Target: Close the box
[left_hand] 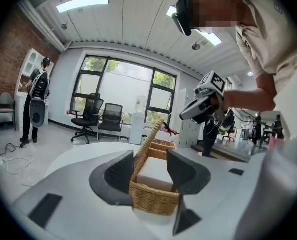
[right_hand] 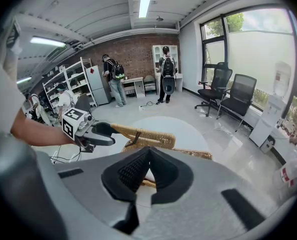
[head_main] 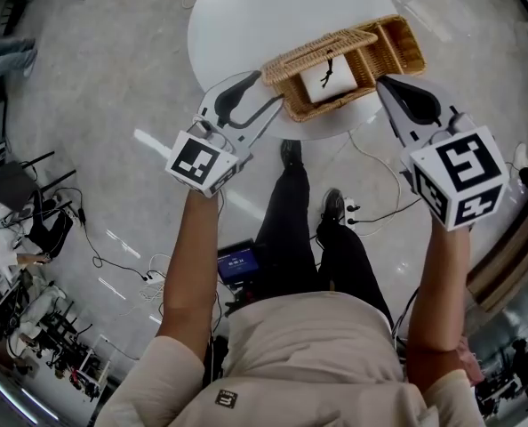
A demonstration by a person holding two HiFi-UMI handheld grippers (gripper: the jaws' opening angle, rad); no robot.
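Tan woven wicker box [head_main: 408, 50], lid [head_main: 322, 50] raised.
My left gripper [head_main: 266, 96] gapes astride the box's corner to lower the lid; my right gripper [head_main: 384, 85], closed and empty, waits beside the box.

Box [left_hand: 154, 200] between spread jaws
Left gripper [left_hand: 150, 166] jaws flank the wicker box's near end; lid [left_hand: 149, 140] tilted up, white block [left_hand: 156, 176] inside.
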